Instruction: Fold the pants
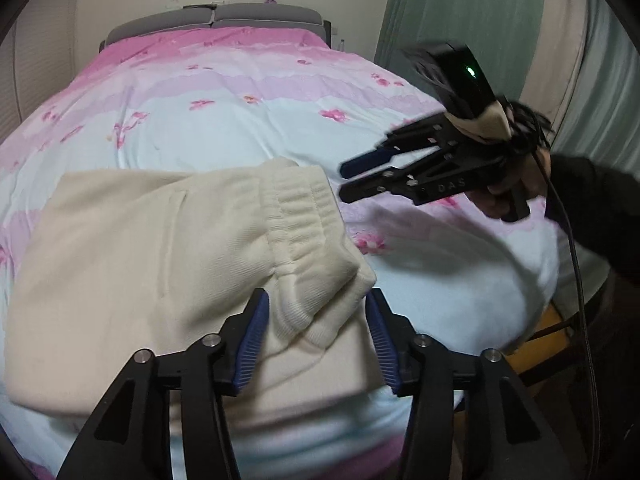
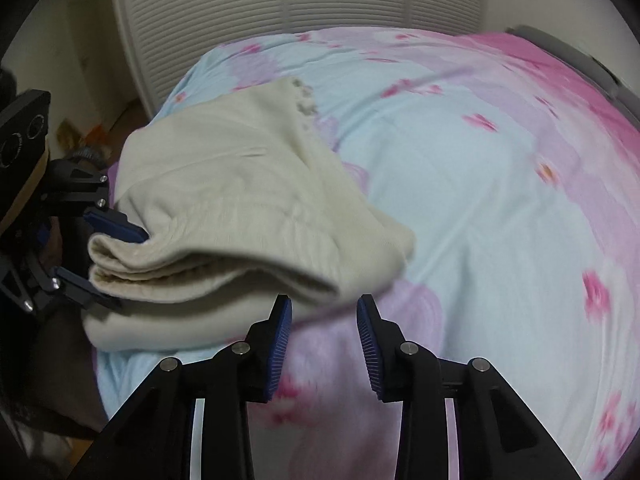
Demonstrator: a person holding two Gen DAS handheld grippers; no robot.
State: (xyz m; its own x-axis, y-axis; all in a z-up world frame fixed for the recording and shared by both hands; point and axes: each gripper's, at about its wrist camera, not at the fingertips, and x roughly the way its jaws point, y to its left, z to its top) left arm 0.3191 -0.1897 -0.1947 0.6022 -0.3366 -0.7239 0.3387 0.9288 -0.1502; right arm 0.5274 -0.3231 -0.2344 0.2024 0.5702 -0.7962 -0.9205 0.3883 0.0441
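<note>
Two tools in my hands, left tool point(image 1: 316, 320) released with the folded edge of one cream pants point(image 1: 160, 248) between its spread pads, right tool point(image 2: 324, 328) released over the bed point(image 2: 480, 200), empty, pants lying just left of it.

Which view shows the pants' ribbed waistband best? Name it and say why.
The left wrist view: the ribbed waistband of the cream pants lies close and sharp, its gathers plain. The right wrist view shows the pants folded in layers from the side; there the waistband is blurred and cannot be picked out.
</note>
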